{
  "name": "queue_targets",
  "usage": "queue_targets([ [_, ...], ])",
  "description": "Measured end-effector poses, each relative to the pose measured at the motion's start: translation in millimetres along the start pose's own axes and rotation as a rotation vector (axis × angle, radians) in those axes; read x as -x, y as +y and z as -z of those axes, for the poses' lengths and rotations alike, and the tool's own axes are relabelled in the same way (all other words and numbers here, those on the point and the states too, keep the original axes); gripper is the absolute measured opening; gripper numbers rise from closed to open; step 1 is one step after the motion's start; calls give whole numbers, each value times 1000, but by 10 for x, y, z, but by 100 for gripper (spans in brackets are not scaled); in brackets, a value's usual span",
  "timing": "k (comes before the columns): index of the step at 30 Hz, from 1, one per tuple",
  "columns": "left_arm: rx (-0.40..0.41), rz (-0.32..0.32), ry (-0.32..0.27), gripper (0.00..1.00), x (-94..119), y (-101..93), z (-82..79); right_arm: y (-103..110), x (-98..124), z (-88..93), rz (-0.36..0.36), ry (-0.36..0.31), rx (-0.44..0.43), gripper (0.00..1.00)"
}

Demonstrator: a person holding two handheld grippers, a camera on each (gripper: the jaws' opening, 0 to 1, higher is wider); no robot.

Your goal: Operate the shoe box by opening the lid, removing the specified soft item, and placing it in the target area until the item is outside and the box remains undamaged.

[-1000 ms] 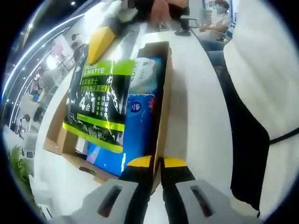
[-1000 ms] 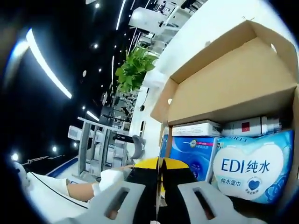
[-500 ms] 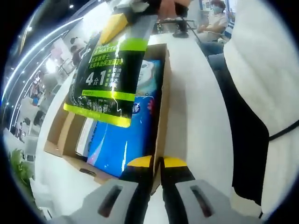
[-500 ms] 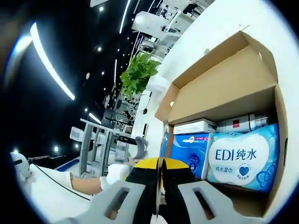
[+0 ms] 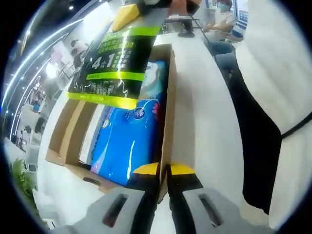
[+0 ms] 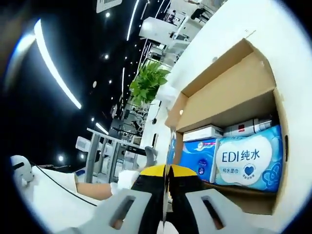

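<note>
One second has been enough to lift the black-and-green pouch almost free of the shoe box. In the left gripper view it hangs from the right gripper at the far end of the box, pinched by its clear top edge, and where it earlier lay over the packs, now only its lower yellow-green band overlaps the far part of the opening. The blue pack beneath is uncovered along nearly its whole length. The left gripper has its jaws nearly shut on the near right wall of the box, steadying it as before, with the white tabletop to the right.

In the right gripper view the box has grown smaller and slid lower right, which I read as the camera rising with the hand. Its lid stands open, and the white EDI wipes pack and a blue pack lie inside. The right gripper's own jaws are pressed together on the thin edge of the pouch.

Judging by this, removal is nearly done; carrying the pouch to the target area remains, and the cardboard looks unharmed.
</note>
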State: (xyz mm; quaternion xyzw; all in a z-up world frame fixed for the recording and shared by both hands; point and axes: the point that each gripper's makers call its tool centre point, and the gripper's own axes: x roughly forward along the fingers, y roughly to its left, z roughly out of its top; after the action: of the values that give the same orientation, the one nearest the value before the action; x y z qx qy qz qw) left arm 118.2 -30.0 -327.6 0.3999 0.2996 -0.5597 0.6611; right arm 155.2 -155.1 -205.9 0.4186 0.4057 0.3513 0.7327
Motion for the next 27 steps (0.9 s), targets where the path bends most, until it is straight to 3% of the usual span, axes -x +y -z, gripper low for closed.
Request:
queue_targets([
  [10,17,6,2,5,-2,-1,-1,-177,348,54,68,-54,5,0],
  [27,27,10,-9,5,-2,-6,-1,-77,697,-119,57,-128,24,0],
])
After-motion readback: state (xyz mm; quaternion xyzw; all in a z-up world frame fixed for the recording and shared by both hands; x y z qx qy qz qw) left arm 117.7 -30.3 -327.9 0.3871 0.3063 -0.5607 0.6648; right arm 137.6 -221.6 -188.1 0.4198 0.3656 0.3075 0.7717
